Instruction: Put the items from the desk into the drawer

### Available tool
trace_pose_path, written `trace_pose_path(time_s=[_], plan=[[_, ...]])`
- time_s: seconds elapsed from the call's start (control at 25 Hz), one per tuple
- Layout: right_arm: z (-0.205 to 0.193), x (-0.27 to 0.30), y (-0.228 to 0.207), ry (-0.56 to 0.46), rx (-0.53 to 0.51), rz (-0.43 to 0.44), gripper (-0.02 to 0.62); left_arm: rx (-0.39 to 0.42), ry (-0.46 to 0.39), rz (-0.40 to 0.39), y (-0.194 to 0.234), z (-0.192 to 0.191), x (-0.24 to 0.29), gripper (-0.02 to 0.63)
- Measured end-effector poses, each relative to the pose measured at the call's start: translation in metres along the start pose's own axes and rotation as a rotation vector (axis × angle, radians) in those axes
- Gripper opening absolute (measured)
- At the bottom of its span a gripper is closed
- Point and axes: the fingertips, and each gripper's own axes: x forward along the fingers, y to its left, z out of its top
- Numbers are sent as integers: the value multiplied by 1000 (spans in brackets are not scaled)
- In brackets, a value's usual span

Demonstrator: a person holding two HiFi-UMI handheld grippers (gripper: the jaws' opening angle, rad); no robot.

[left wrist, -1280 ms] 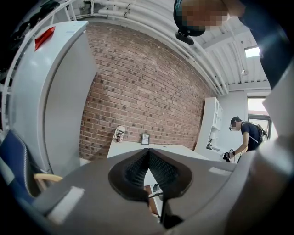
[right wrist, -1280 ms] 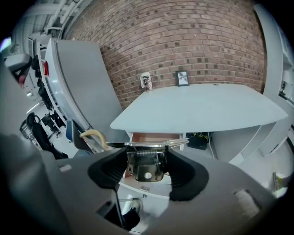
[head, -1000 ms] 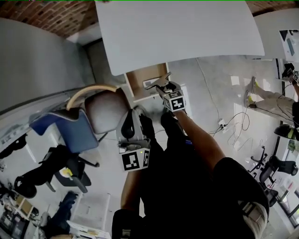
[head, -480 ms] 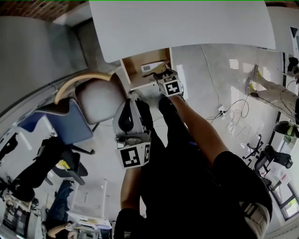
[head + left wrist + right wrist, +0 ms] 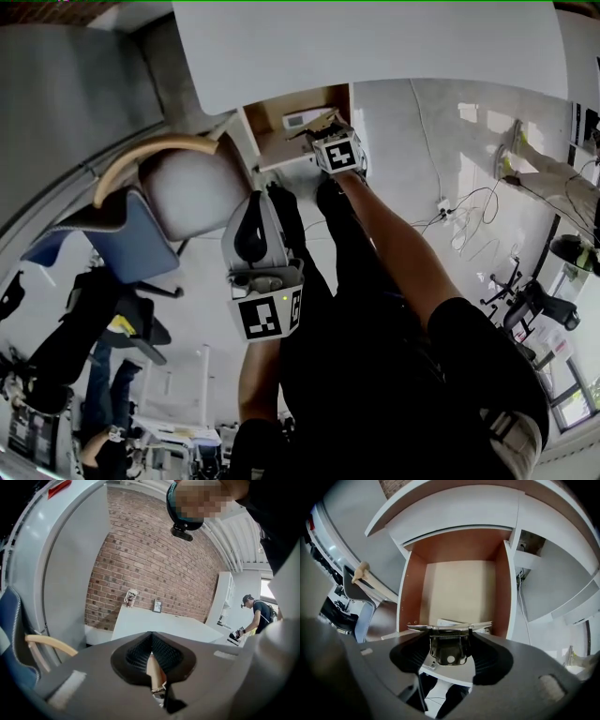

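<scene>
Right gripper view: clip (image 5: 449,645) between jaws

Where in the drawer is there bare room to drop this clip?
The drawer floor is bare across its middle and far end, between the two brown side walls. It is crowded only at the near end, where a flat white item lies just beyond the metal clip held in the right gripper.

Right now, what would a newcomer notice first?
The right gripper, shut on a metal clip, poised over the open wooden drawer under the white desk. A white item already lies inside. The left gripper is shut on nothing, held back near the person's legs.
</scene>
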Motion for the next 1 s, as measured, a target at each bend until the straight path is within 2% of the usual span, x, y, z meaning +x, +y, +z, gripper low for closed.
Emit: trace_pose_path(time_s=[0.44,0.6,0.72,0.88,1.0], plan=[[-17,26,-1,163,30,-20,272,-19,29,0,10,-13,4,14],[-19,26,-11,227,10,-66,272,-24,35,2,12,-16,6,14],[-23,24,-30,290,-25,-153,272,-27,34,4,14,-16,10,14],[-21,29,-33,298,-49,-152,273,-30,36,5,15,-14,13,14],[-1,45,-23,211,-83,-86,273,-27,36,4,14,-14,14,14]])
